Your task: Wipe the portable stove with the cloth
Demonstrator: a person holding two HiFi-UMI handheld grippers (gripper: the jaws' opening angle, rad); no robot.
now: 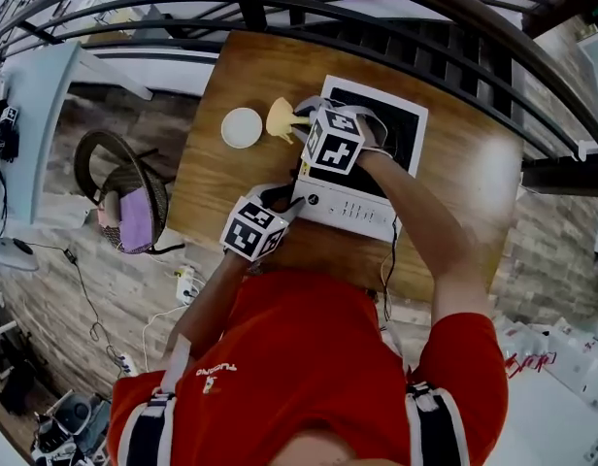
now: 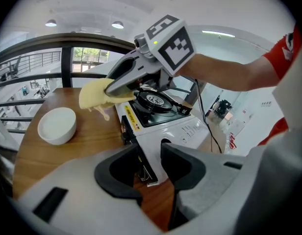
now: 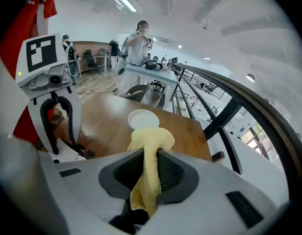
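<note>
The wooden counter (image 1: 474, 178) fills the middle of the head view, with railings beyond it at 12 o'clock. The person in a red shirt (image 1: 299, 357) leans in from 6 o'clock, both arms reaching forward. The portable stove (image 1: 401, 129), white-bodied with a black top and round burner, sits on the counter at about 1 o'clock from the picture's centre, its control panel facing the person. The left hand-held gripper (image 2: 151, 163) is at the stove's 7 o'clock corner. Its jaws stand wide, one along the stove's side and one across the front panel, with the corner itself between them (whether the pads actually press on the casing cannot be made out). The right hand-held gripper (image 3: 150, 166) reaches over the stove's 10 o'clock corner, its jaws closed narrow on the yellow cloth (image 3: 152, 140). The cloth runs up between the pads and bunches in a soft fold beyond the tips. In the head view this cloth hangs just off the stove's far left corner, over the bare counter, and it cannot be told whether it touches the stove's edge. The round white bowl (image 1: 242, 127) stands upright on the counter at 9 o'clock from the cloth, just beside it and clear of the stove.
</note>
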